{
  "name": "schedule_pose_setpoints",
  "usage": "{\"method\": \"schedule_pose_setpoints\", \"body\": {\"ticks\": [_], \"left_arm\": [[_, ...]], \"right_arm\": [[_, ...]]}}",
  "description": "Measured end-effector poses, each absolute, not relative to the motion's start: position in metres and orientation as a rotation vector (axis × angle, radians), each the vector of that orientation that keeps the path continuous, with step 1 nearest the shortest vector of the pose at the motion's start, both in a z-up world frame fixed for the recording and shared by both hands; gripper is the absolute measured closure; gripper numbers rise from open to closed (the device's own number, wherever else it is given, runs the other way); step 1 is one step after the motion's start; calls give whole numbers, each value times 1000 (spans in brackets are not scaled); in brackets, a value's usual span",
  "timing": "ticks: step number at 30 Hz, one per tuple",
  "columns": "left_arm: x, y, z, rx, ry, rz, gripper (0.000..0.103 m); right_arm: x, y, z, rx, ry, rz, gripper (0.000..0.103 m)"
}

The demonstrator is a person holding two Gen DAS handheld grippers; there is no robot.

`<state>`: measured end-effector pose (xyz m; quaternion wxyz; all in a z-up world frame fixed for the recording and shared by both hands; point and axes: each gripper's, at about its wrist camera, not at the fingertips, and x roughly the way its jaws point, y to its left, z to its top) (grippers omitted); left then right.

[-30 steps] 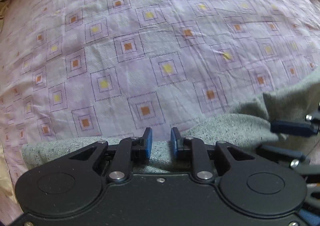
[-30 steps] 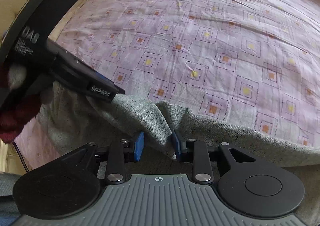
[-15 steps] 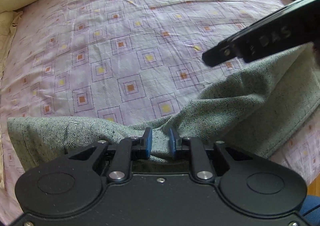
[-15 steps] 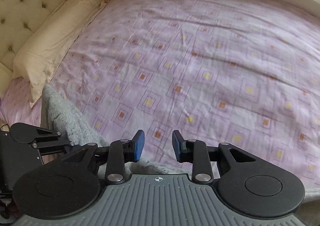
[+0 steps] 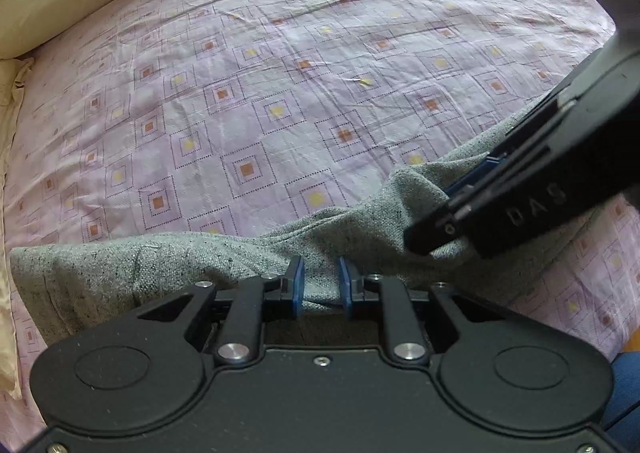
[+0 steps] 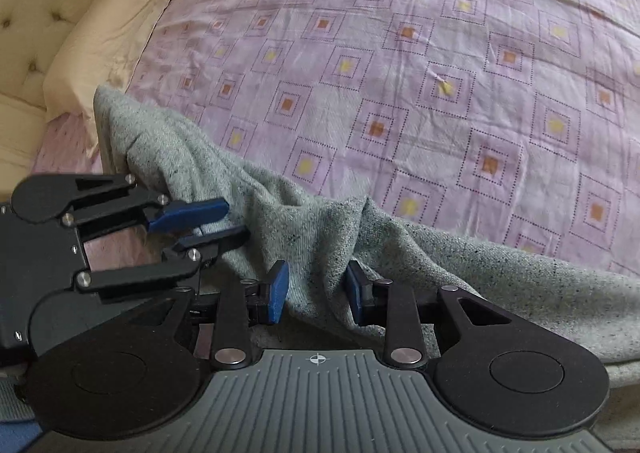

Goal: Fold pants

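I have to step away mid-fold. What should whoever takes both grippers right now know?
Left gripper: shut on the pants, bunched between its jaws.
Right gripper: jaws wider, cloth between them; grip looks likely but is not certain.
Pants: grey, lifted in a ridge along the near edge of the bed, both grippers close together on it.
Done: cloth gathered and picked up.
Left: lay it flat and make the folds.

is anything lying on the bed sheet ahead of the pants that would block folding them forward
Nothing visible does. Both grippers, left and right, already have the grey pants between their fingers, and the purple sheet beyond the fabric shows only wrinkles. Pillows sit at the edge.
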<state>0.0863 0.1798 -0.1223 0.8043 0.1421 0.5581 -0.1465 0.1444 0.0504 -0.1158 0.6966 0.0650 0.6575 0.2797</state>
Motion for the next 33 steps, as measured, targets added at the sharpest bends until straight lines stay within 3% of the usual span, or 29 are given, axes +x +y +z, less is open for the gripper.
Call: {"method": "schedule_pose_setpoints", "body": {"ticks": [6, 8, 10, 14, 18, 19, 23, 27, 33], "left_arm": [[89, 184, -120, 275, 1195, -304, 76], [89, 183, -120, 278, 1194, -307, 76], [88, 183, -120, 284, 1191, -312, 76], [94, 191, -101, 257, 1127, -292, 74], [112, 219, -79, 124, 1062, -193, 47], [118, 227, -80, 104, 1060, -160, 45], [141, 255, -106, 120, 1136, 2, 46], [140, 286, -143, 76, 1324, 46, 45], [101, 296, -145, 49, 1338, 19, 42]], "right_arm": [[170, 42, -136, 410, 1512, 525, 70], [171, 37, -144, 465, 1526, 502, 75], [170, 35, -144, 449, 1524, 500, 99], [175, 34, -109, 351, 1396, 555, 99], [209, 37, -69, 273, 1144, 549, 100], [220, 40, -67, 237, 1117, 539, 100], [266, 49, -86, 176, 1107, 517, 103], [288, 56, -104, 155, 1139, 485, 103], [256, 74, -85, 62, 1094, 599, 100]]}}
